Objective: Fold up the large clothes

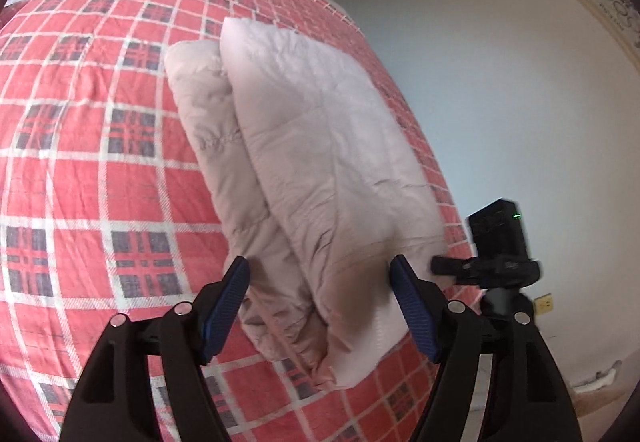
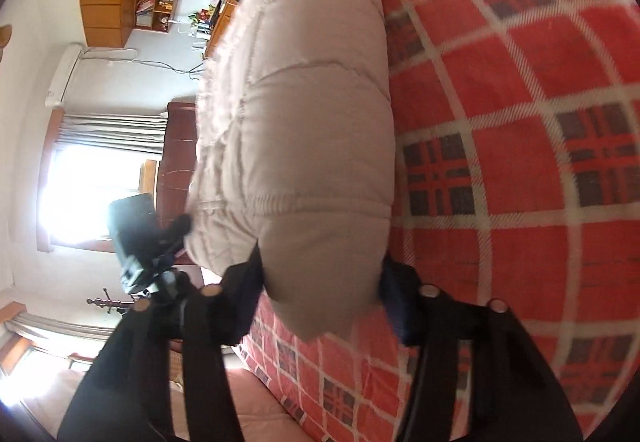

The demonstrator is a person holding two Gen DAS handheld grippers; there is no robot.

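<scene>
A red plaid bedspread (image 1: 80, 169) covered the bed beside a pale wall. The left tool (image 1: 320, 278) stood wide apart, its blue pads flanking the near end of a folded beige padded coat (image 1: 304, 145) without clamping it. The right tool (image 2: 320, 282) straddled a rounded end of the same coat (image 2: 304, 113), the padding filling its gap; whether it gripped could not be told. The coat's long axis ran straight ahead of both tools.
</scene>
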